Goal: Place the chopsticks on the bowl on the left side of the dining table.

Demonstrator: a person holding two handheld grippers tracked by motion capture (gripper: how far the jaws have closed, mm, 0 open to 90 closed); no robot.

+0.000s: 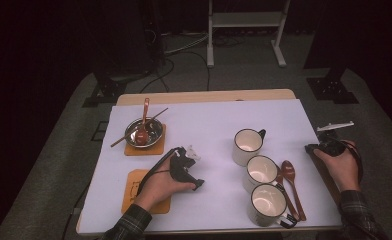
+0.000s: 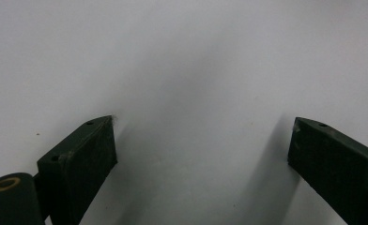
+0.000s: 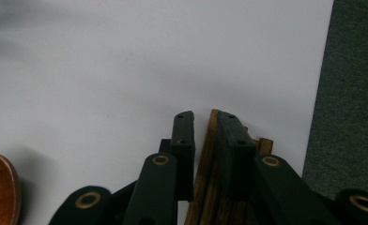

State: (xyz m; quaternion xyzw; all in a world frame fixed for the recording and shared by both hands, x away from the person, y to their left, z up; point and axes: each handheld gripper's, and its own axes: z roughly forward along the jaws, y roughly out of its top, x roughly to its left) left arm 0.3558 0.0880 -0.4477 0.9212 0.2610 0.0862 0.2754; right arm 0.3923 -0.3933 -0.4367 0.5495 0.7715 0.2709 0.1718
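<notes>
Left tongs [image 2: 201, 154] spread wide over bare counter [image 1: 204, 120] at 7 o'clock. Right tongs [image 3: 205, 140] at 4 o'clock pinching wooden chopsticks [image 3: 209, 178], beside mugs [image 1: 262, 170].

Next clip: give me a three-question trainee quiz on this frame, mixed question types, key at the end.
1. How many white mugs stand on the table?
2. True or false: the left gripper holds a spoon.
3. Multiple choice: the steel bowl rests on (A) an orange coaster, (B) a mug, (C) the floor.

Key:
1. Three, in a row on the person's right.
2. False; in the left gripper view its jaws stand wide apart over bare white table.
3. A; a brown spoon lies in the bowl.
</notes>
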